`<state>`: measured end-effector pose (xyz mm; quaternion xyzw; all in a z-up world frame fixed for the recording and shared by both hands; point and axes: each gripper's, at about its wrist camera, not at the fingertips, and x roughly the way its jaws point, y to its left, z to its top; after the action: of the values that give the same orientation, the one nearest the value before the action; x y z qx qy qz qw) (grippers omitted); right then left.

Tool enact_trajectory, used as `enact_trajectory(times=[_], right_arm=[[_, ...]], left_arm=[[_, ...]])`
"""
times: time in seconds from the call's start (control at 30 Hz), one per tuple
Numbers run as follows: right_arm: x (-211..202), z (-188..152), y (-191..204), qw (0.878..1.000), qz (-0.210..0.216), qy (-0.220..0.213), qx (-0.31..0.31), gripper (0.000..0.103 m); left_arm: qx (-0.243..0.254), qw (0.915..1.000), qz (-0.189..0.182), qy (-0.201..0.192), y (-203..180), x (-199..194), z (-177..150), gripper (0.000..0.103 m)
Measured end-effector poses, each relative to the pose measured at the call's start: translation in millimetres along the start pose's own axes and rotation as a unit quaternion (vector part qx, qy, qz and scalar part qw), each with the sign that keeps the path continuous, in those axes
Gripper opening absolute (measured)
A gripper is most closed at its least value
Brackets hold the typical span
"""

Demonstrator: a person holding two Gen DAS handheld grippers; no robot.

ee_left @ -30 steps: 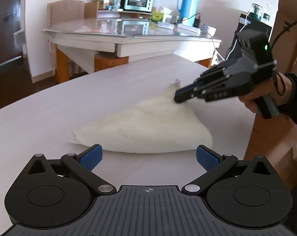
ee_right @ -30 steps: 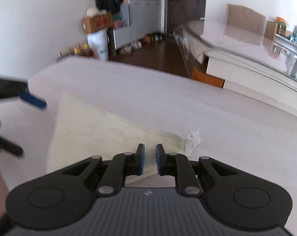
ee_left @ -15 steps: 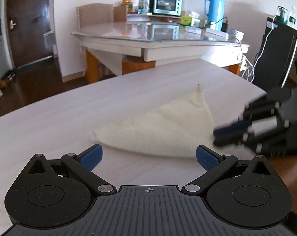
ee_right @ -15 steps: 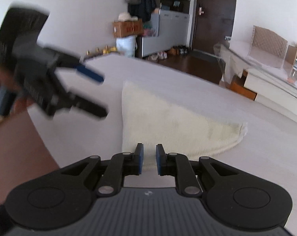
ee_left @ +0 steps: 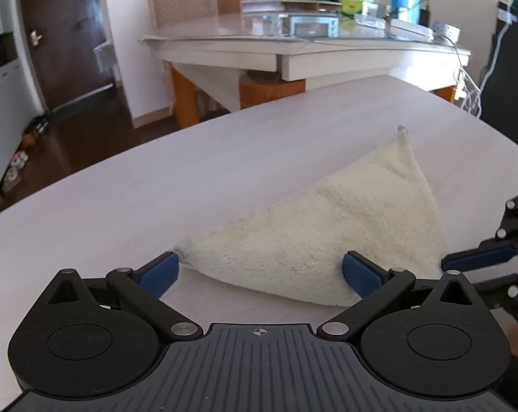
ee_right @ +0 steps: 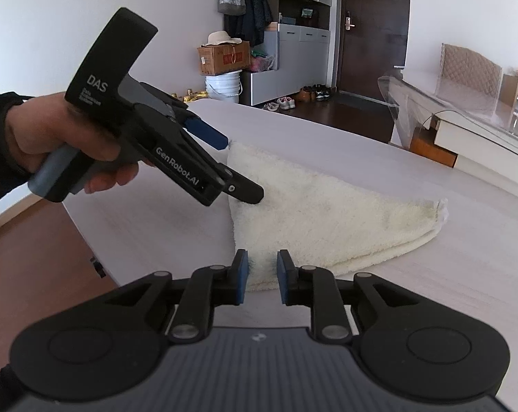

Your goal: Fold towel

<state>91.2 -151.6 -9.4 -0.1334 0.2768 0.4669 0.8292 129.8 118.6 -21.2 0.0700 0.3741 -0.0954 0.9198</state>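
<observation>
Left wrist view: the cream terry towel (ee_left: 334, 237), folded into a triangle, lies flat on the pale wood-grain worktop (ee_left: 156, 178). The left gripper (ee_left: 260, 271) has its jaws spread wide at the towel's near edge, gripping nothing. From the right wrist view, the right gripper (ee_right: 261, 276) sits at another towel corner, jaws narrowly parted with the corner between them, not clamped.

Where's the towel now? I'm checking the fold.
In both views the towel lies folded on the pale table, just ahead of both grippers' open fingers.
</observation>
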Motion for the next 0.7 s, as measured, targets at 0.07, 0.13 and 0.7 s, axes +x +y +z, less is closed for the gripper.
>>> enact_trajectory(times=[0.07,0.13,0.7], right_arm=[[-3,2,1,1.000,0.000,-0.002,0.004,0.021],[-10,6,-5,0.999,0.009,-0.021,0.030,0.021],[-16,1,-2,0.998,-0.022,-0.026,0.045,0.026]], left_arm=[[0.000,1.0000,-0.002,-0.001,1,-1,1,0.103],[0.005,0.9999,0.004,-0.016,4,-8,3,0.103],[-0.036,0.9974,0.062,0.006,10,-10,-3,0.103]])
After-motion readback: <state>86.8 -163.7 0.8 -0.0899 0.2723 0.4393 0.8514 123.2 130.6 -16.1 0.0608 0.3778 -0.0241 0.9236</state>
